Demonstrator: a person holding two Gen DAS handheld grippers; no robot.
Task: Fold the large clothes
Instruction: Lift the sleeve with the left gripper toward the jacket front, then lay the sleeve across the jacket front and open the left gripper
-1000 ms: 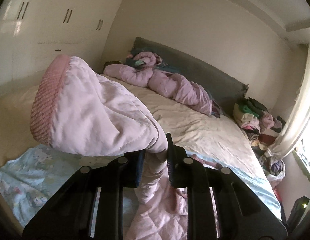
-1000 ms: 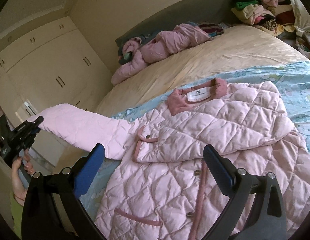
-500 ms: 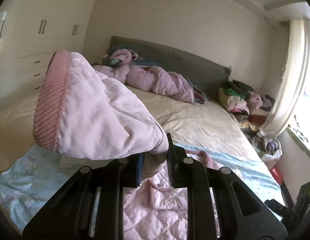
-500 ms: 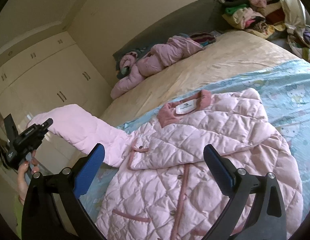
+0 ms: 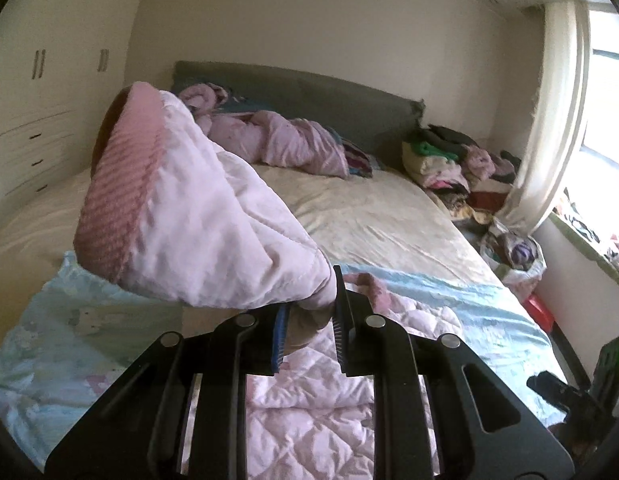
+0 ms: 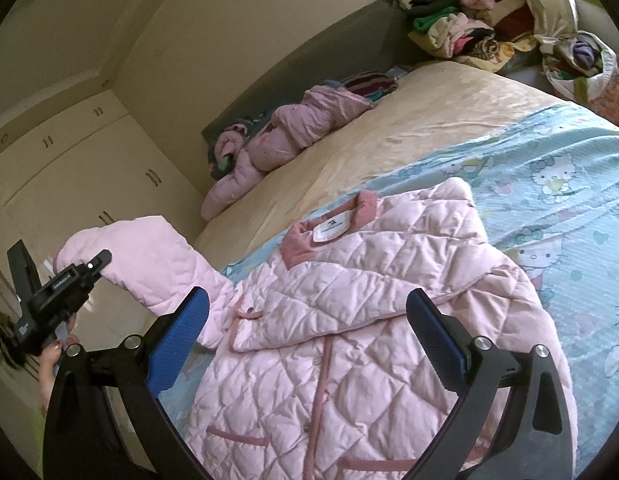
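Left gripper (image 5: 307, 334) is clamped on the pink quilted jacket's sleeve (image 5: 197, 216), cuff raised. Jacket body (image 5: 309, 412) lies on the blue sheet (image 5: 69, 344) near the bed's foot edge.

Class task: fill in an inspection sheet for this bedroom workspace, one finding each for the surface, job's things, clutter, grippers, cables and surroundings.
Surface: bed with cream sheet; blue cartoon-print sheet across the near end.
Job's things: pink quilted jacket lying front up on the blue sheet, one sleeve lifted off the bed.
Clutter: crumpled pink garment by the headboard; clothes pile beside the bed.
Grippers: left gripper shut on the sleeve; right gripper open above the jacket, empty.
Cables: nothing seen.
Surroundings: cream wardrobes, curtain at a bright window.
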